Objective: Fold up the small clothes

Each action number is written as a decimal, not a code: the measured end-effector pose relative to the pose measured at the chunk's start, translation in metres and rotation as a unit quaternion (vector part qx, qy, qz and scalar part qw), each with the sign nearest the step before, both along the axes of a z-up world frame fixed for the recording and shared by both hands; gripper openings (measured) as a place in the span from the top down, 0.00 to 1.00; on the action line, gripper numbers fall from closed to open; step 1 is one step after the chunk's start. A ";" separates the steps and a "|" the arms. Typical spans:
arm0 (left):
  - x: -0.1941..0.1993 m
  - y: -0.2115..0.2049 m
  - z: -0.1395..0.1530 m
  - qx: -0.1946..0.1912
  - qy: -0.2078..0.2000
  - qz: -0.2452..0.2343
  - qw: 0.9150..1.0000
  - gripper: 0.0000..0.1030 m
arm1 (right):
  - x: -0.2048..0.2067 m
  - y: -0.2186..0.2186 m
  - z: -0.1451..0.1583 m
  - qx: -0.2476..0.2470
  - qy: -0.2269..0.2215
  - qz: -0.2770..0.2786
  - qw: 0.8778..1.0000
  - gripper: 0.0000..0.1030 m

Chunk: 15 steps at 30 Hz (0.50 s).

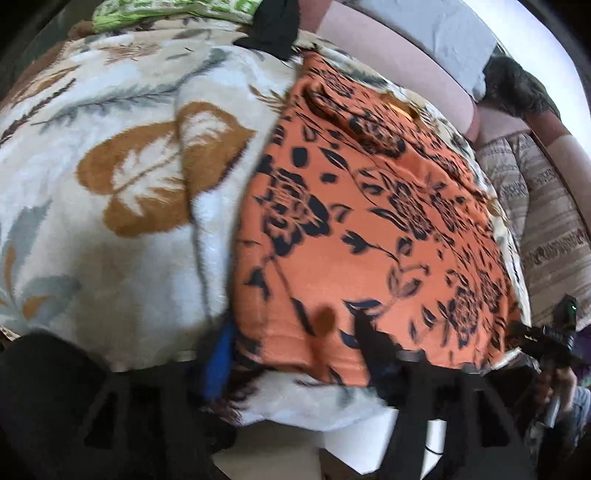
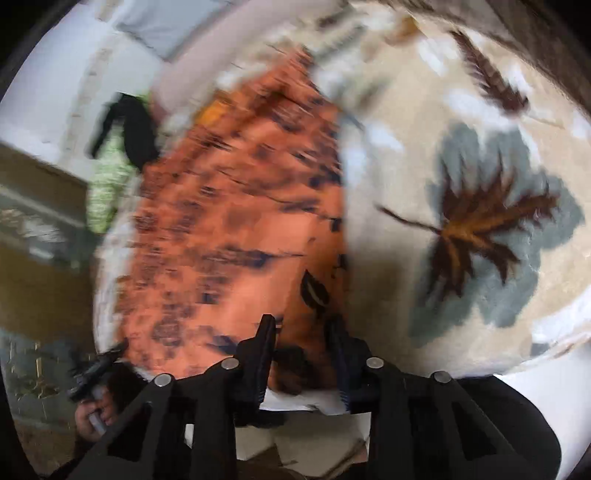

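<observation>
Fingers of the right gripper [image 2: 304, 336] are being set half-closed astride the near hem of the orange floral garment [image 1: 369, 221], spread on the leaf-print blanket [image 1: 110, 184]; grip unconfirmed. Left gripper [image 1: 291, 343] is being held wide over the same hem. Corner pickup judged underway; a firm pinch is called for next.

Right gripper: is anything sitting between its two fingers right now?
Yes. The right wrist view shows the near edge of the orange floral garment lying between the right gripper's fingers, on the leaf-print blanket.

The orange floral cloth [image 1: 369, 221] lies flat on the leaf-patterned blanket [image 1: 129, 184], with open blanket on either side. Only a black garment [image 1: 273, 29] and green cloth [image 1: 122, 11] crowd the far edge.
</observation>
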<state>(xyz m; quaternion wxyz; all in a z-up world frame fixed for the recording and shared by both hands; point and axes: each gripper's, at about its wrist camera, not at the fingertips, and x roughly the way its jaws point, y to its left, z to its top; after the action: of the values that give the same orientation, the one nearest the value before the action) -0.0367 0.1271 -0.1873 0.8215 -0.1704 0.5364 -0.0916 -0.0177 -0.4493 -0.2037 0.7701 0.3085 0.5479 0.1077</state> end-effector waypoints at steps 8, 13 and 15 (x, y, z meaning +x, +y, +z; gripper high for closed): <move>-0.002 -0.004 0.005 0.029 -0.006 -0.002 1.000 0.92 | 0.000 0.007 -0.003 0.000 0.002 0.010 1.000 0.75; -0.014 -0.002 0.050 0.009 -0.080 0.010 0.997 0.92 | -0.013 -0.005 0.046 0.043 -0.073 -0.011 0.996 0.90; -0.010 -0.003 0.041 0.019 -0.077 0.012 0.997 0.92 | -0.010 -0.013 0.047 0.035 -0.077 -0.033 0.996 0.88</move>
<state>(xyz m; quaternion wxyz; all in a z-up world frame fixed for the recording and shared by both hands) -0.0467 0.1241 -0.1466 0.8646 -0.1540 0.4708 -0.0841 -0.0282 -0.4624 -0.1571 0.8022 0.3435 0.4721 0.1249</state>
